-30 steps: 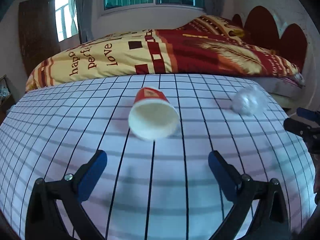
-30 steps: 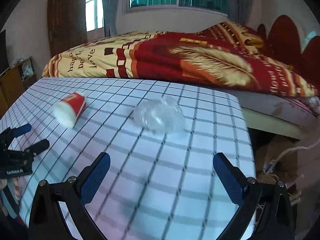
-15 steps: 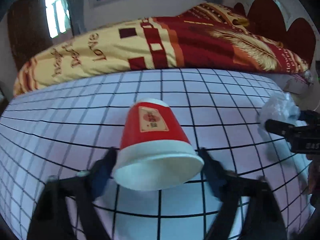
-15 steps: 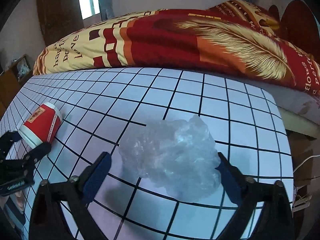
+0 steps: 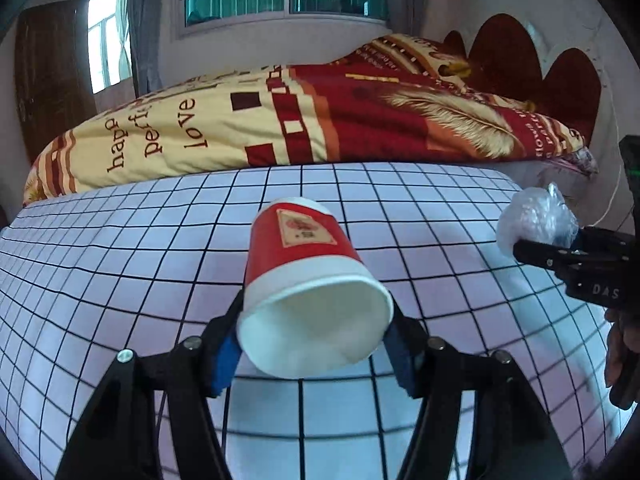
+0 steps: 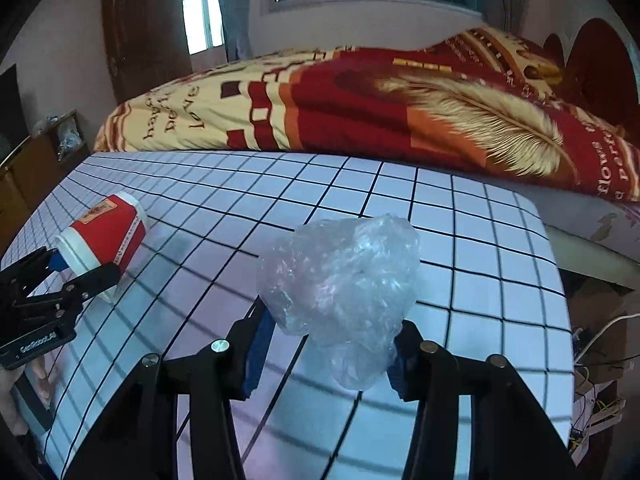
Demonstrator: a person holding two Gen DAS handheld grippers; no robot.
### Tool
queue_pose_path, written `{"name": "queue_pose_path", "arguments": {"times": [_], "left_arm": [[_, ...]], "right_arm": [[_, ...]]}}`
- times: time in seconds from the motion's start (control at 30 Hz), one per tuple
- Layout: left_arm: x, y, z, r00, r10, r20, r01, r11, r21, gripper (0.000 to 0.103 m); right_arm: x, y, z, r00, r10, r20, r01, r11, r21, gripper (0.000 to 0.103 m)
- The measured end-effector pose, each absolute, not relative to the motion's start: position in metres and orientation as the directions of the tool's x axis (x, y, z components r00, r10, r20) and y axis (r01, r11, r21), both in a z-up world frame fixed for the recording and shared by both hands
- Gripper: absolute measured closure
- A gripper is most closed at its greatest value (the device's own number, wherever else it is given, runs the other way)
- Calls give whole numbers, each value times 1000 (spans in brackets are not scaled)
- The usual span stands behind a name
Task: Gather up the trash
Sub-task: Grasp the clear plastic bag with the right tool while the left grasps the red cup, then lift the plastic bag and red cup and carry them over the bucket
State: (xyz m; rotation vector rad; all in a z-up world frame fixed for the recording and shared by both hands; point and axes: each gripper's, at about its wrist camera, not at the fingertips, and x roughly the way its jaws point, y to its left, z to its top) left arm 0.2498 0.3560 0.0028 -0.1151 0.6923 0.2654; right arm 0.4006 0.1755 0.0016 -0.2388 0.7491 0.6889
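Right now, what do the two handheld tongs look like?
Both tongs, left and right, are black angular frames with silver bolts and blue pads on the fingers. White lettering marks each body from the side; one partly reads "DAS". No sleeve shows.

Paper, plastic film and cloth on a gridded counter

The cup (image 5: 308, 276) is matt red-and-white paper; the crumpled wrap (image 6: 340, 276) is glossy clear plastic film; the counter (image 5: 120, 264) looks smooth; each tool has matt black plastic with blue pads (image 5: 226, 356); the bedcover (image 5: 320, 120) is cloth.

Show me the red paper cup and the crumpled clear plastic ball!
red paper cup (image 5: 304, 248), left wrist view, on its red side wall.
crumpled clear plastic ball (image 6: 340, 276), right wrist view, on its wrinkled middle.
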Motion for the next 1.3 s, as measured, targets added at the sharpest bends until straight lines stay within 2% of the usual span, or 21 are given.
{"name": "queue_pose_path", "arguments": {"times": [0.23, 0.83, 1.3], "left_arm": [[234, 333, 12, 749, 200, -631, -254, 967, 5, 39], [175, 287, 48, 803, 181, -568, -190, 981, 43, 39], [124, 234, 74, 851, 102, -515, -103, 994, 27, 39]], "right_arm": [[363, 155, 18, 555, 486, -675, -667, 745, -11, 51], [276, 104, 61, 605, 522, -601, -665, 747, -20, 51], [201, 43, 91, 657, 530, -536, -645, 763, -36, 51]]}}
